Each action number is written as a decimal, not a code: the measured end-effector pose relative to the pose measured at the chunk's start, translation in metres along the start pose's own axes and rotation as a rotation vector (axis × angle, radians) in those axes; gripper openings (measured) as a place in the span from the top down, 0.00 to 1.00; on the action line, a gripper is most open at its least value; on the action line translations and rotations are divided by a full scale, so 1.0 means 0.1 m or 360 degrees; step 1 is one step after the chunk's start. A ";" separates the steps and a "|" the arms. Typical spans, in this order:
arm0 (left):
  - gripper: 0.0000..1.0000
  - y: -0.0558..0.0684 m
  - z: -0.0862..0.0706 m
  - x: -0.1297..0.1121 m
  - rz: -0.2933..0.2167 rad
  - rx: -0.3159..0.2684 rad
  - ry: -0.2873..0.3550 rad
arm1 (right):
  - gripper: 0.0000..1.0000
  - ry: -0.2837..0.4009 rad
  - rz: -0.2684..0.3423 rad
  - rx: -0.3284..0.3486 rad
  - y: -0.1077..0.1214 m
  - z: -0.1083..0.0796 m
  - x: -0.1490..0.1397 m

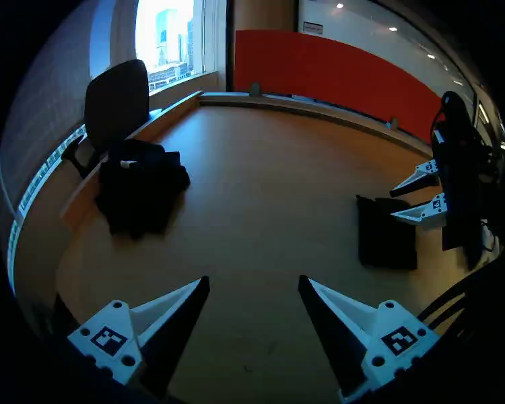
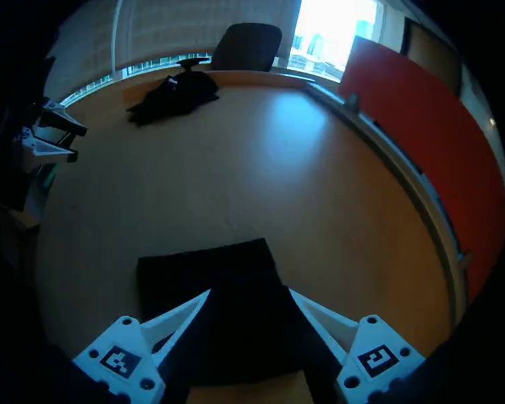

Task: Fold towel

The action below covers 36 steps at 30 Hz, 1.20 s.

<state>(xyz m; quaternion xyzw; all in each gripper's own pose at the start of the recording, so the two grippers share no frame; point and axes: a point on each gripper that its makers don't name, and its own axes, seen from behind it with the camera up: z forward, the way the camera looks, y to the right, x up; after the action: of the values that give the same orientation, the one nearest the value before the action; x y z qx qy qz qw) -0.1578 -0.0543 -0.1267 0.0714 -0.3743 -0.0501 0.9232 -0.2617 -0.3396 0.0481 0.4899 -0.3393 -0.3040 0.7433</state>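
Left gripper (image 1: 253, 279): fingers are spread wide at the bottom centre of the left gripper view. Nothing is held; bare wood is seen in the gap.

Right gripper (image 2: 249, 292): fingers are likewise spread wide at the bottom centre of the right gripper view, and nothing is clamped. The towel (image 2: 205, 273), dark and laid flat as a rough rectangle, is seen between and beneath these fingers in the lower centre of the frame. Contact between fingertips and cloth cannot be determined.

In the left gripper view, the right gripper (image 1: 391, 206) is recorded at the right of the frame. Its two white fingers are parted and pointed toward frame left, tips over the upper part of the towel (image 1: 384, 242). The towel lies at centre right.

In the right gripper view, the left gripper (image 2: 81, 144) is noted at the left edge, fingers apart and well apart from the towel.

Table (image 1: 273, 175): light brown wood, curved far edge.

A heap of dark cloth (image 1: 141, 185) is seen at the left of the frame, near the table's far edge; the same heap (image 2: 175, 94) is logged at upper left in the right gripper view.

An office chair (image 1: 116, 101) is placed just behind the heap. A bright window (image 1: 168, 40) is seen at upper left, and a red panel (image 1: 340, 74) runs across the upper right beyond the table.
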 end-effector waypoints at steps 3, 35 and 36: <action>0.02 -0.03 0.00 0.01 -0.0006 0.0004 0.0000 | 0.30 0.0005 0.0006 -0.0021 0.07 0.03 0.06; 0.01 0.02 -0.05 0.03 0.0010 -0.0012 0.0021 | 0.30 0.0044 0.0041 -0.0040 -0.14 -0.28 -0.05; 0.01 0.03 -0.05 0.03 0.0010 -0.0013 0.0022 | 0.30 0.0044 0.0046 -0.0040 -0.16 -0.29 -0.07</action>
<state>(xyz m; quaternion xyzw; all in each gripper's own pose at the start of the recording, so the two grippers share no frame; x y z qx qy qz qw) -0.1522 -0.0514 -0.1277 0.0668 -0.3680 -0.0482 0.9262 -0.2441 -0.3244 0.0232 0.4796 -0.3323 -0.2907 0.7584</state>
